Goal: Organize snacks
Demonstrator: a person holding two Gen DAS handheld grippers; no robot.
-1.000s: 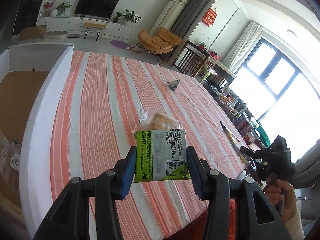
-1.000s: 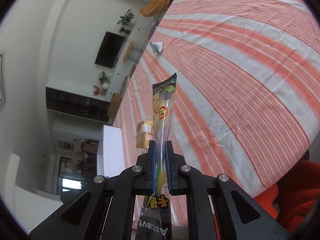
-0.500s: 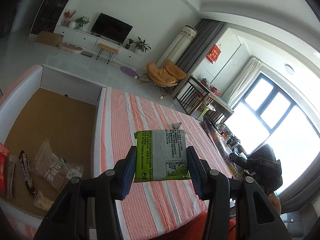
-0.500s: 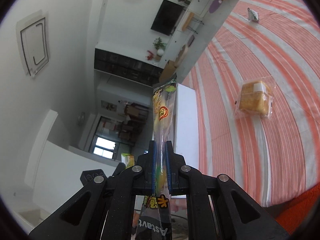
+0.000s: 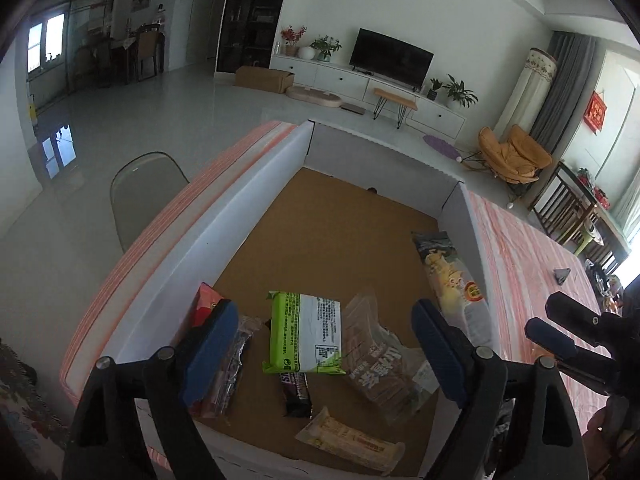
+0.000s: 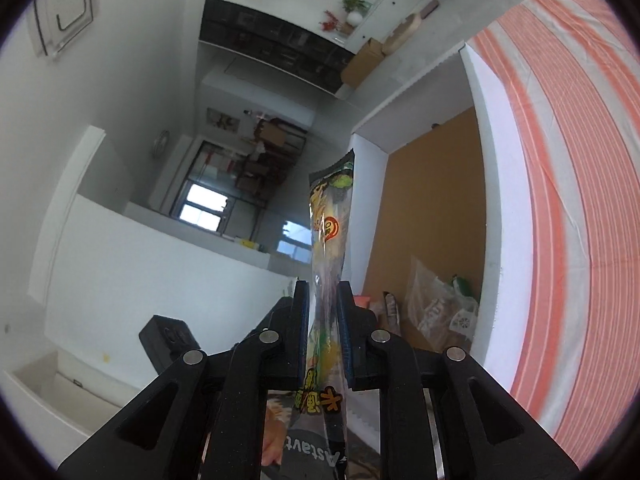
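Observation:
My left gripper hangs over a white-walled box with a brown floor, its jaws opening wide. The green-and-white snack packet lies below them on other snacks, clear of both pads. My right gripper is opening too. A long dark packet with an orange round logo stands loosely between its pads. In the left wrist view that long packet runs along the box's right wall, just left of the right gripper.
In the box lie a red packet, a dark bar, a clear cracker bag and a pale bar. The striped tablecloth holds a small grey packet. A chair stands left of the table.
Both grippers swung from over the striped table to the box. The left jaws spread and the green packet dropped into the box. The right jaws parted around the long packet.

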